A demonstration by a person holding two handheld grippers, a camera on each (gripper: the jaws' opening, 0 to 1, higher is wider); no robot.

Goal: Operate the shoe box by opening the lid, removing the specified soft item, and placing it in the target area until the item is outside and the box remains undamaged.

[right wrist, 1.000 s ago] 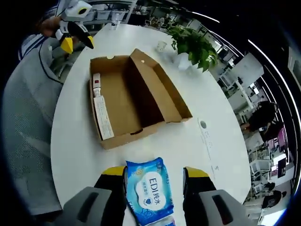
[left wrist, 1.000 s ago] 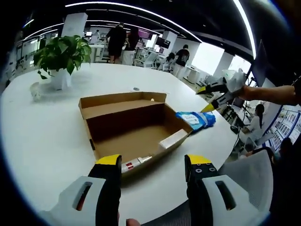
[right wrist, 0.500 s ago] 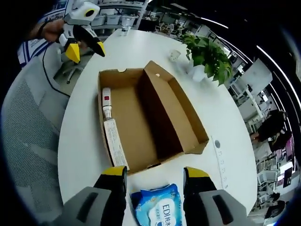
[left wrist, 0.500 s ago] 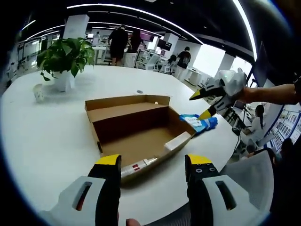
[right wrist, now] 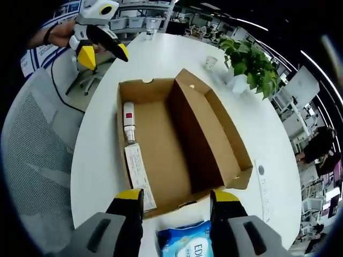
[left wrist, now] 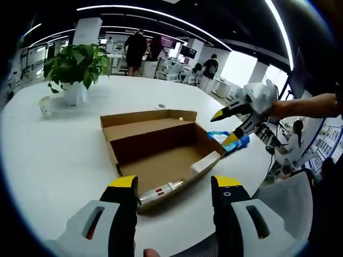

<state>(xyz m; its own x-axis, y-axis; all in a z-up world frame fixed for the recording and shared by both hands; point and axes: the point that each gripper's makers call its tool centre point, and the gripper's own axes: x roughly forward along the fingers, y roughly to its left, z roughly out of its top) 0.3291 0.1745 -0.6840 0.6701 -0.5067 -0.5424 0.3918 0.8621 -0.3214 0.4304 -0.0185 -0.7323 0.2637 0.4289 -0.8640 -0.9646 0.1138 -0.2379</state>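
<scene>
Now the open shoe box [right wrist: 177, 144] lies on the white table [right wrist: 102, 139]; wipes pack [right wrist: 185, 247] just beyond its end wall; both grippers, left [left wrist: 174, 184] and right [right wrist: 177, 201], gape, holding nothing.

Open-plan office, dark ceiling with curved light strips [left wrist: 161, 13]. Big round white table [left wrist: 53, 160]; potted plant [left wrist: 75, 67] and small cup [left wrist: 45, 106] far left. Desks, people standing far back. Bright windows [left wrist: 236, 64] right. Mesh chair [right wrist: 37, 160] near table edge.

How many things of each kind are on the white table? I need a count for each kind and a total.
Cardboard shoe box: 1
Blue wet-wipes pack: 1
Potted plant: 1
Small paper cup: 1
Total: 4
</scene>
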